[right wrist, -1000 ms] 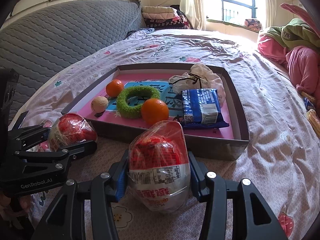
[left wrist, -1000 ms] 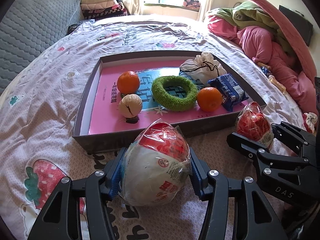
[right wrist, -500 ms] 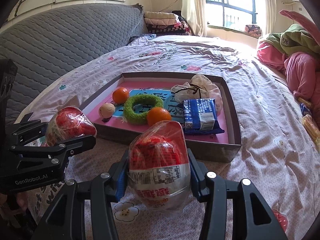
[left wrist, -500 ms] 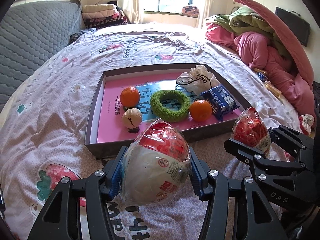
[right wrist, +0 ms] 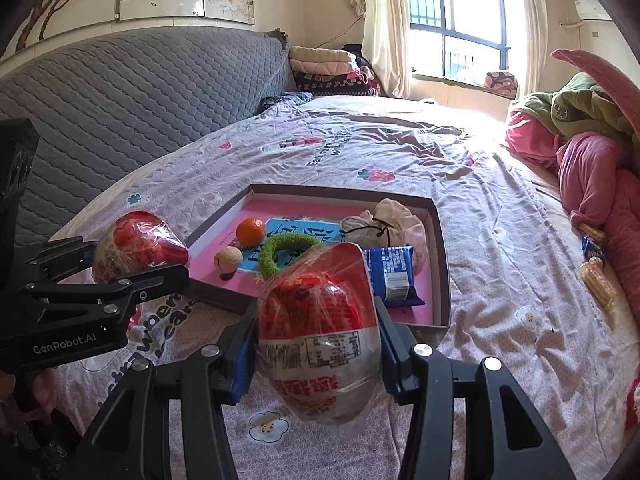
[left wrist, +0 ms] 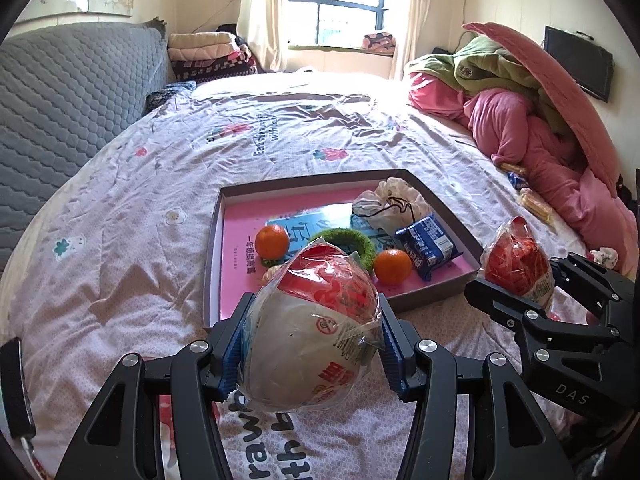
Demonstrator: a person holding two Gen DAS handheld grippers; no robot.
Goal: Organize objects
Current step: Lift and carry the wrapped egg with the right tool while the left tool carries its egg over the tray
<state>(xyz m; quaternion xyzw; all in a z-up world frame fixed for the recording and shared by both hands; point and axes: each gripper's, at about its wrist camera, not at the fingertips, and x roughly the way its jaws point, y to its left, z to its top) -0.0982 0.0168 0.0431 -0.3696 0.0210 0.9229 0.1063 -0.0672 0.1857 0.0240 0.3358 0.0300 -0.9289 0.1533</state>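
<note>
- While both hands hang above the bed, each gripper has its own wrapped bowl, so going left to right:
- Far left, a grey quilted headboard runs along the bed's edge, with folded blankets stacked at its far end.
- The left gripper has its blue-padded fingers clamped on a plastic-wrapped noodle bowl, white body with a red lid, held in the air over the flowered sheet, just short of the tray's near wall.
- Next, the shallow tray sits flat on the bed with a pink and blue book lining its floor.
- Inside the tray: a mandarin, a cracked walnut near it, a green fuzzy ring in the middle, a second mandarin beside the ring, a blue snack pack, and a white drawstring pouch in the far right corner.
- The right gripper has its fingers squeezing a second wrapped bowl, mostly red with a white label band, also off the bed and in front of the tray.
- From the left wrist view, that second bowl sits to the right of the tray's near corner.
- Far right, a heap of pink and green bedding is piled up, with a couple of small snack packets lying on the sheet next to it.
</note>
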